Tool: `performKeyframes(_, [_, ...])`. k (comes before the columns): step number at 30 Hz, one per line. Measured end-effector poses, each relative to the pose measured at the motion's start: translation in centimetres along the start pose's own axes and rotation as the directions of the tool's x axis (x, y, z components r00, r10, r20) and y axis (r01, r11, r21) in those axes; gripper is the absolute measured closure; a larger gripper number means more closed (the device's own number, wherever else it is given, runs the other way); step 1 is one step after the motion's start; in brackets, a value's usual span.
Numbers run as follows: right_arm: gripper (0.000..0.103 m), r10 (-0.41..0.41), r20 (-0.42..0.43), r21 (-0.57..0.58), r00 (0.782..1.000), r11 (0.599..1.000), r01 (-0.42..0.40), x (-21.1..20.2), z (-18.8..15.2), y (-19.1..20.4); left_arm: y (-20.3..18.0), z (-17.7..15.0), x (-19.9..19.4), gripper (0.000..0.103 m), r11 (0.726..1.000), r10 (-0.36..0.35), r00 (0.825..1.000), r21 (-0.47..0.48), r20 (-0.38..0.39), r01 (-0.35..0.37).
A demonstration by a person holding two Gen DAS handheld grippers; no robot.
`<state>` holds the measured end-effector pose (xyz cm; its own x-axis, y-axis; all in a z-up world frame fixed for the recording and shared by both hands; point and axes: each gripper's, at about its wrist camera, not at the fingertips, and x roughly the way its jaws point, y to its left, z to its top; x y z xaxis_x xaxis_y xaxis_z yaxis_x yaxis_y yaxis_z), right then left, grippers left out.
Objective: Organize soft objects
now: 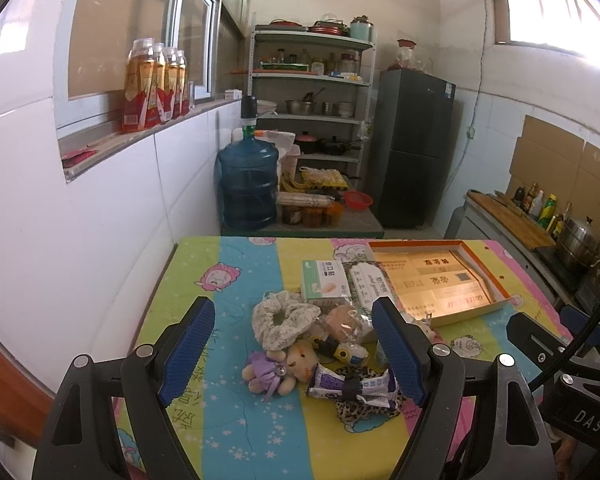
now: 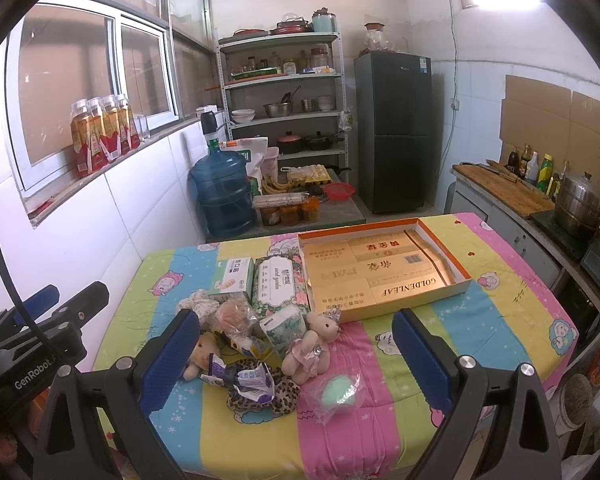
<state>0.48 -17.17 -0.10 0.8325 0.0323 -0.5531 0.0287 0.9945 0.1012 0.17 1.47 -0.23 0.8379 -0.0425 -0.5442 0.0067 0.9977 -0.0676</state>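
Note:
A heap of soft things lies on the striped cartoon tablecloth (image 1: 228, 424): a lace scrunchie (image 1: 282, 318), a small bear in purple (image 1: 274, 368), a leopard scrunchie (image 1: 366, 408) under a crumpled purple wrapper (image 1: 348, 386), and a bagged bun (image 1: 342, 320). The right wrist view adds a pink-dressed bear (image 2: 310, 346), a green sponge in a bag (image 2: 338, 390) and a tissue pack (image 2: 284, 330). An open gold box (image 2: 384, 270) sits behind the heap. My left gripper (image 1: 296, 354) hangs open above the heap. My right gripper (image 2: 296, 358) is open too, holding nothing.
A green-white carton (image 1: 324, 280) and a floral box (image 1: 370, 282) lie beside the gold box. A white tiled wall (image 1: 80, 220) borders the table on the left. Beyond stand a water jug (image 1: 248, 184), shelves (image 1: 312, 92), a fridge (image 1: 412, 148) and a counter with a steel pot (image 2: 580, 204).

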Motion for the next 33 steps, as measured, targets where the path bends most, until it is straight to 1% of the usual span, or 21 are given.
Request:
performKeyframes(21, [0.005,-0.002,-0.006,0.004,1.0,1.0,0.002,0.5,-0.4,-0.1,0.0,-0.2,0.6,0.021,1.0,-0.004,1.0,0.003,-0.007,0.004])
performKeyframes(33, [0.005,0.0,-0.029,0.006,1.0,1.0,0.0,1.4,-0.4,-0.8,-0.6,-0.4,1.9,0.021,1.0,-0.006,1.0,0.01,-0.021,0.006])
